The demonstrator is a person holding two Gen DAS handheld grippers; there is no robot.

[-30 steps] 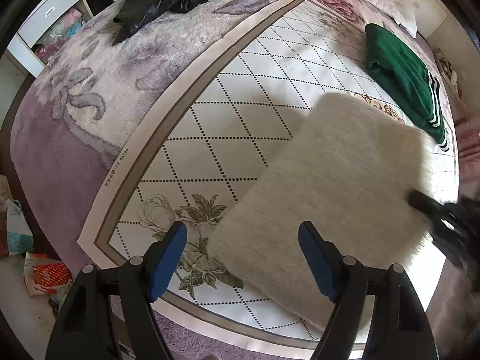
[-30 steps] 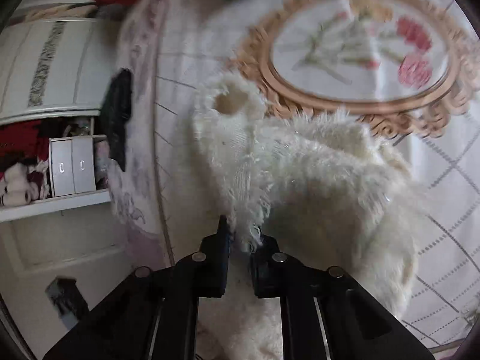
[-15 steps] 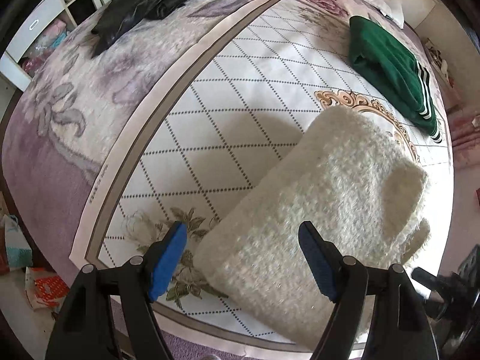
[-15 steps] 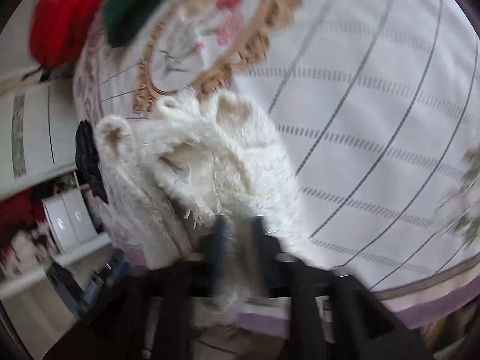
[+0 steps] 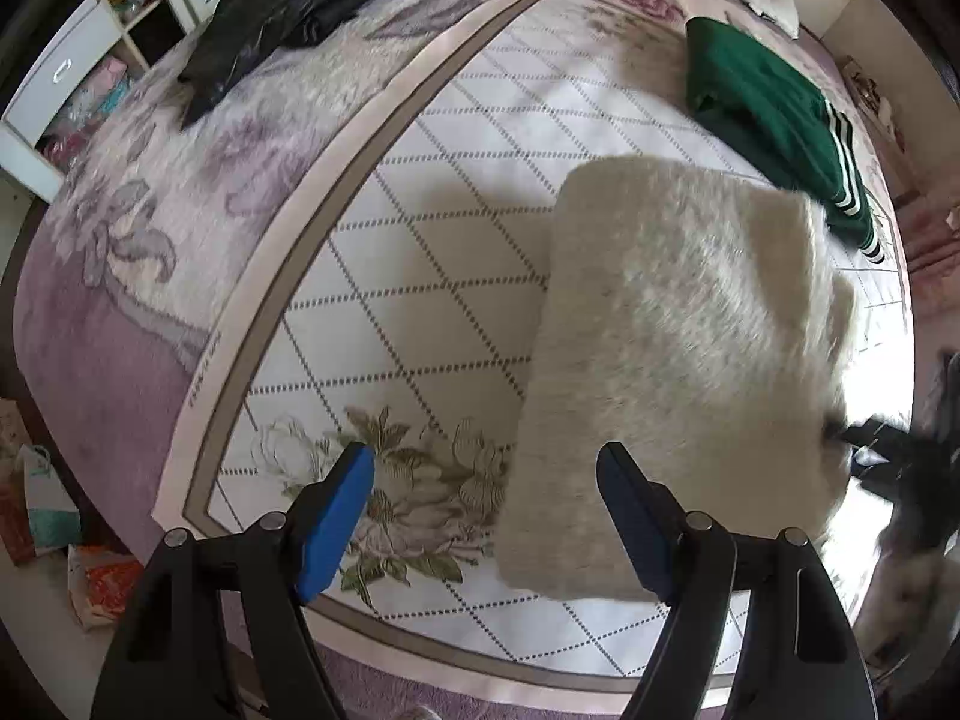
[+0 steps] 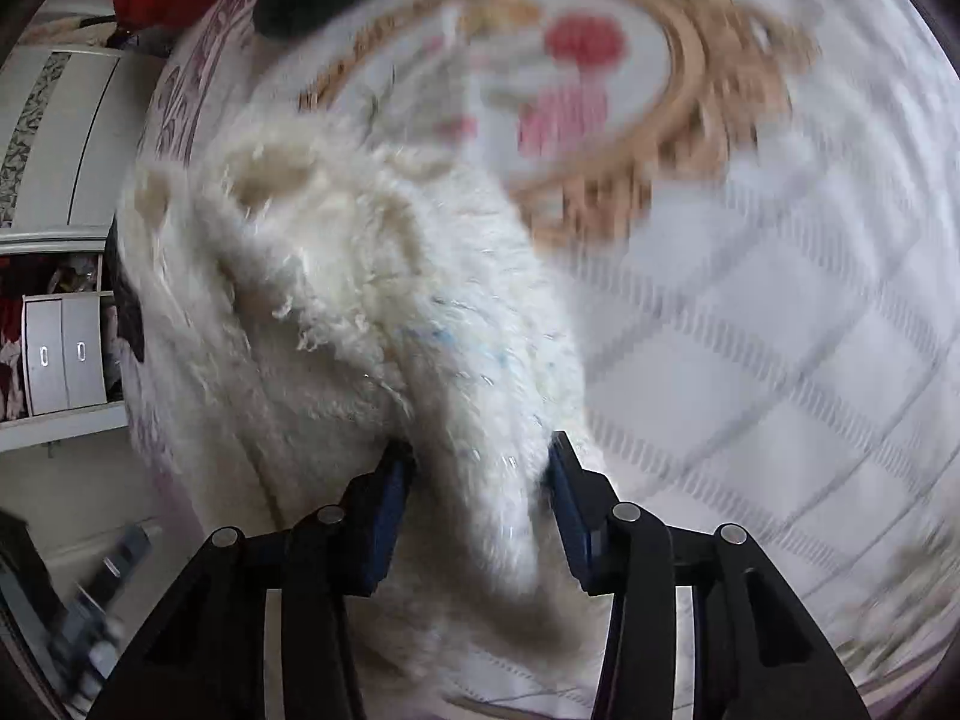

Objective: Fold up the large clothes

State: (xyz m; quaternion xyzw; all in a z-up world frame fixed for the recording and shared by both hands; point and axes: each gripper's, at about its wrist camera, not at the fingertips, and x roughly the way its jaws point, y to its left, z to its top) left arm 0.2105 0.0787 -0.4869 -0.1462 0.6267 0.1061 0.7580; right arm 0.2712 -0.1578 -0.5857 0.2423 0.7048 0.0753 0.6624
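R view blurry. Fuzzy white top (image 5: 678,360) folded on bed (image 5: 420,240). L tongs (image 5: 486,516) wide, empty, top's near edge just past them. R tongs (image 6: 483,510) closing, thick fold between.

It was a home bedroom: a bed (image 5: 252,276) with floral bedding (clothes scattered on it) and white storage shelves (image 5: 66,78) alongside.

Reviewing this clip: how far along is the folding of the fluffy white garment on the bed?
Mostly done: the white fluffy garment lies as a compact folded rectangle on the bedspread. A green garment and a black one already lie folded farther back. In hand: the right gripper is closing around a thick edge of the white garment. The left gripper hovers open, holding nothing. Left: final tidying or placing.
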